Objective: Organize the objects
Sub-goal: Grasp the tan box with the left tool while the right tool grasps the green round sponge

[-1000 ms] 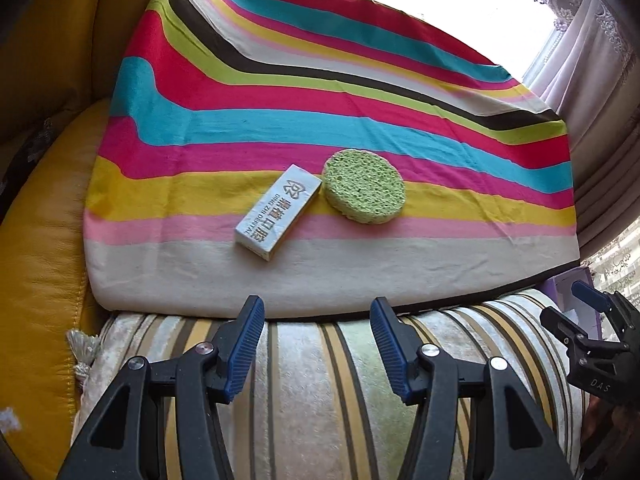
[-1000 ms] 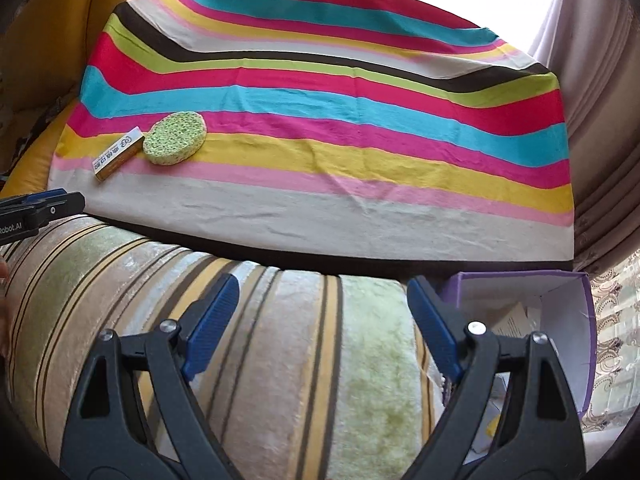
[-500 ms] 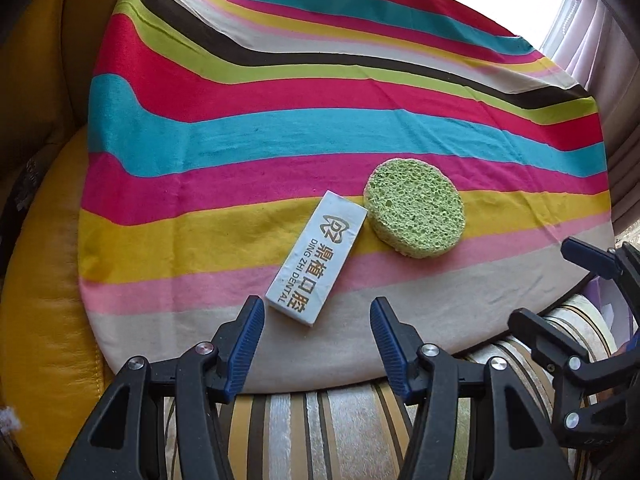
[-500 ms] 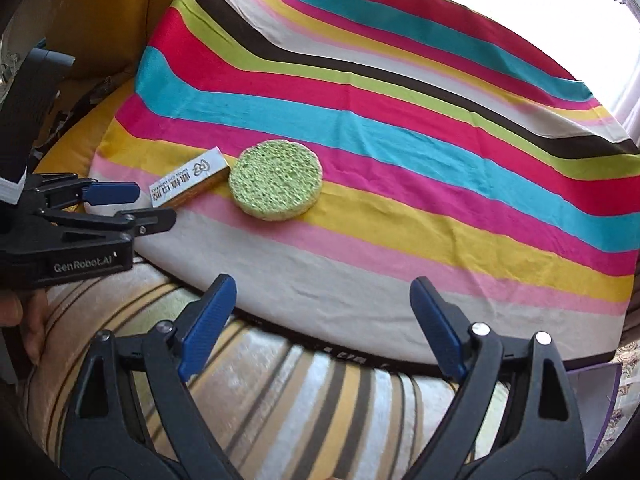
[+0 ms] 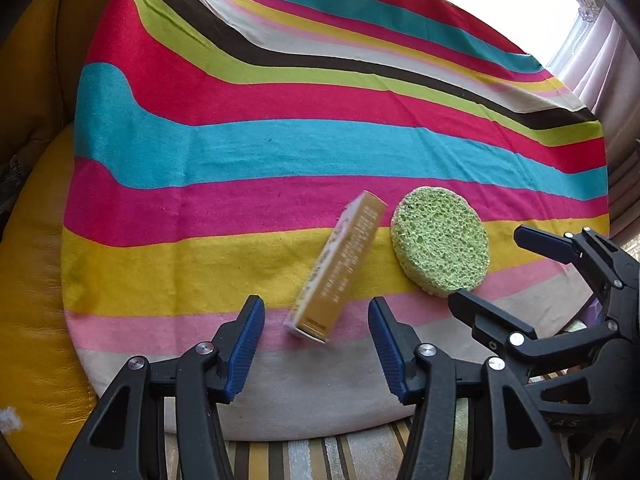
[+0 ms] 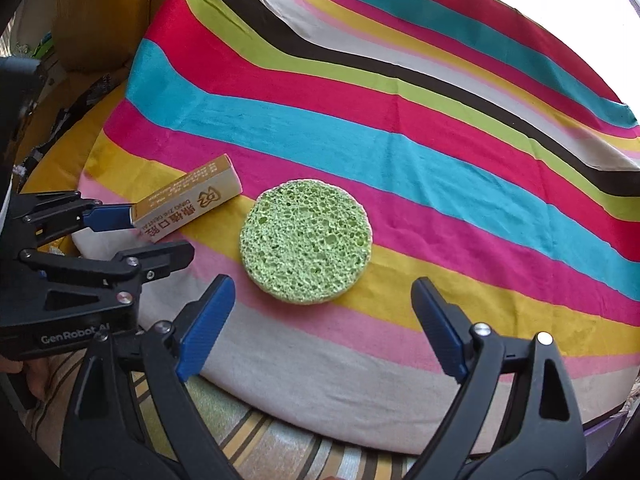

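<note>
Left gripper is straddling the box, which is tipping on edge; its jaws aren't clearly pressing. Right gripper, jaws wide, is nearing the sponge. Both are lying on the striped cushion — everything's left to sort.

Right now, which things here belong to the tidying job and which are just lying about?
Job: small box, tipped on edge; green sponge; left tongs; right tongs.
Just there: striped cloth, yellow cushion, striped bolster.
</note>
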The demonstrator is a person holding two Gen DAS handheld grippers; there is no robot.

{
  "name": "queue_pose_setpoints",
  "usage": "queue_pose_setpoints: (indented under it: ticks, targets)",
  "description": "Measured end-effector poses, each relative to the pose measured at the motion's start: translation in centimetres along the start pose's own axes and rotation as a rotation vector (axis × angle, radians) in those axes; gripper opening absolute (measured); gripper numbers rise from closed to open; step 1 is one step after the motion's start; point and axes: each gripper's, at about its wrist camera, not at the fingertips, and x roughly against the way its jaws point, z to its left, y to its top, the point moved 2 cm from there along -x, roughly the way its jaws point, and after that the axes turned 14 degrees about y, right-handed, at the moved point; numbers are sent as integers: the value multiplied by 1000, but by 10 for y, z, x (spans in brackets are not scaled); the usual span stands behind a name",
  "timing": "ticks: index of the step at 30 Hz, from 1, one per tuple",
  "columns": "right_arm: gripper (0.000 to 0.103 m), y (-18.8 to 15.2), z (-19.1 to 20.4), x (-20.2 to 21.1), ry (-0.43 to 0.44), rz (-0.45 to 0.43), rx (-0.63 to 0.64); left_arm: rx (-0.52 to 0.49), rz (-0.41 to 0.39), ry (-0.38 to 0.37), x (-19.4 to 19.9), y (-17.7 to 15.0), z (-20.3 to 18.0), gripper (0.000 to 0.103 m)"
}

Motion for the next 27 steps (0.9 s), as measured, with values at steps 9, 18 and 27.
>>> queue_pose_setpoints:
  ticks: [9, 18, 27]
  targets:
    - [95, 11, -3, -21, -5, 10, 16, -3, -37, -3, 0, 5, 4, 29]
    - [96, 14, 10, -30, -4, 22, 91, 21, -67, -45, 2, 8, 6, 17]
    - [83, 18, 2, -35, -9, 16, 58, 42, -100, -39, 14, 7, 6, 17]
